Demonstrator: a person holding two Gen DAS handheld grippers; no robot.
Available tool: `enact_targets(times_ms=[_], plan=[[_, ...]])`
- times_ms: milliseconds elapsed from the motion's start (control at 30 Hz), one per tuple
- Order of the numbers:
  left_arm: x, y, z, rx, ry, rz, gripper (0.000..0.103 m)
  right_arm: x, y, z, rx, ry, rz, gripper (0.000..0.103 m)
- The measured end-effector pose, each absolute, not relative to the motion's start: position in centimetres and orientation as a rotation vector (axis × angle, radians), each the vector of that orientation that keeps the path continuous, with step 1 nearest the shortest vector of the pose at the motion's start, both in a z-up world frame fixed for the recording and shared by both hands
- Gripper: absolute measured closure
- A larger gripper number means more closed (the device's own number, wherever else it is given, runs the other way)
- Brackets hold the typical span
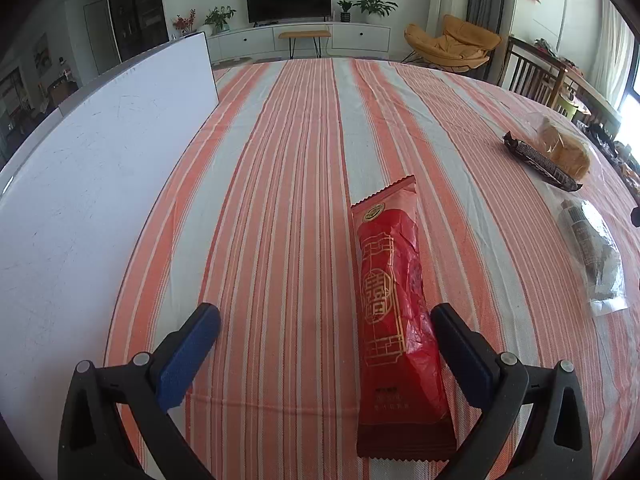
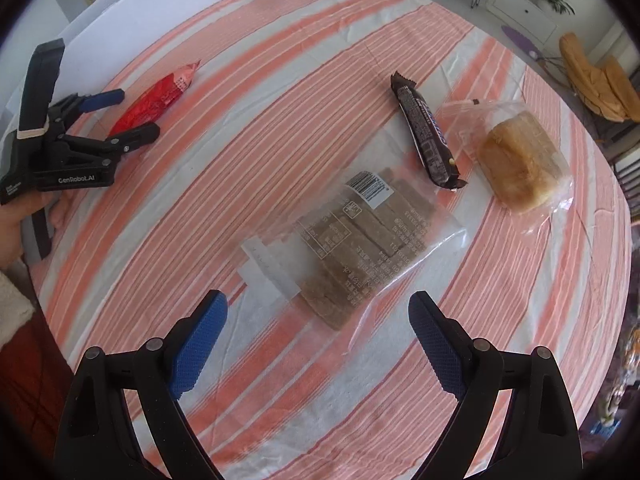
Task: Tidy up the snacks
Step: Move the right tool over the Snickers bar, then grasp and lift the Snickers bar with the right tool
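Observation:
A long red snack packet point(image 1: 394, 304) lies on the striped cloth between my left gripper's point(image 1: 326, 320) open fingers, close to the right finger point(image 1: 460, 356); it also shows in the right wrist view point(image 2: 154, 102). My right gripper point(image 2: 318, 308) is open and empty, just short of a clear bag of brown wafer bars point(image 2: 356, 244). Beyond it lie a dark chocolate bar point(image 2: 426, 132) and a bagged bread loaf point(image 2: 520, 160). My left gripper point(image 2: 132, 114) appears at the left of the right wrist view, open around the red packet.
A white board point(image 1: 92, 184) covers the table's left side. The chocolate bar point(image 1: 540, 160), bread point(image 1: 568, 148) and wafer bag point(image 1: 596, 252) lie at the right in the left wrist view. Striped cloth point(image 1: 280, 160) covers the table. Chairs and a TV cabinet stand beyond.

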State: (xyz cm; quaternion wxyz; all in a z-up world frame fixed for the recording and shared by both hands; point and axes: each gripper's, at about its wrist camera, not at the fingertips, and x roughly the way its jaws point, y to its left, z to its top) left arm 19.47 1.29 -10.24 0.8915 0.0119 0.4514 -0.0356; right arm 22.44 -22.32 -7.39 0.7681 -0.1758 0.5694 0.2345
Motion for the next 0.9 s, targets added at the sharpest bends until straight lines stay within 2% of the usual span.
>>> enact_targets(times_ms=[133, 267, 333, 367, 400, 467, 500, 533, 600, 767, 900], plan=[[19.4, 1.3, -10.3, 0.024, 0.937, -0.074, 0.0, 27.2, -22.5, -5.6, -0.256, 1.169, 0.393, 0.01], [19.4, 1.3, -10.3, 0.024, 0.937, -0.074, 0.0, 32.1, -20.7, -9.3, -0.348, 1.207, 0.28, 0.011], [19.4, 1.3, -10.3, 0.024, 0.937, -0.074, 0.0, 33.3, -20.1, -10.6, -0.402, 1.211, 0.246, 0.024], [19.4, 1.3, -10.3, 0.024, 0.937, -0.074, 0.0, 34.1, -20.2, -11.0, -0.396, 1.219, 0.25, 0.048], [19.4, 1.3, -10.3, 0.024, 0.937, -0.074, 0.0, 34.5, -20.2, -11.2, -0.383, 1.226, 0.25, 0.064], [19.4, 1.3, -10.3, 0.024, 0.936, -0.074, 0.0, 35.1, -20.3, -11.2, -0.353, 1.221, 0.26, 0.063], [19.5, 1.3, -10.3, 0.023, 0.936, -0.074, 0.0, 35.2, -20.4, -11.1, -0.327, 1.228, 0.268, 0.07], [19.5, 1.3, -10.3, 0.023, 0.936, -0.074, 0.0, 35.1, -20.5, -11.0, -0.32, 1.229, 0.257, 0.072], [19.5, 1.3, -10.3, 0.023, 0.936, -0.075, 0.0, 34.5, -20.6, -10.4, -0.319, 1.192, 0.235, 0.086], [19.5, 1.3, -10.3, 0.023, 0.936, -0.075, 0.0, 32.5, -23.5, -5.7, -0.048, 1.073, 0.266, 0.086], [19.5, 1.3, -10.3, 0.024, 0.936, -0.075, 0.0, 29.8, -27.0, -3.5, 0.076, 1.12, 0.257, 0.086]])
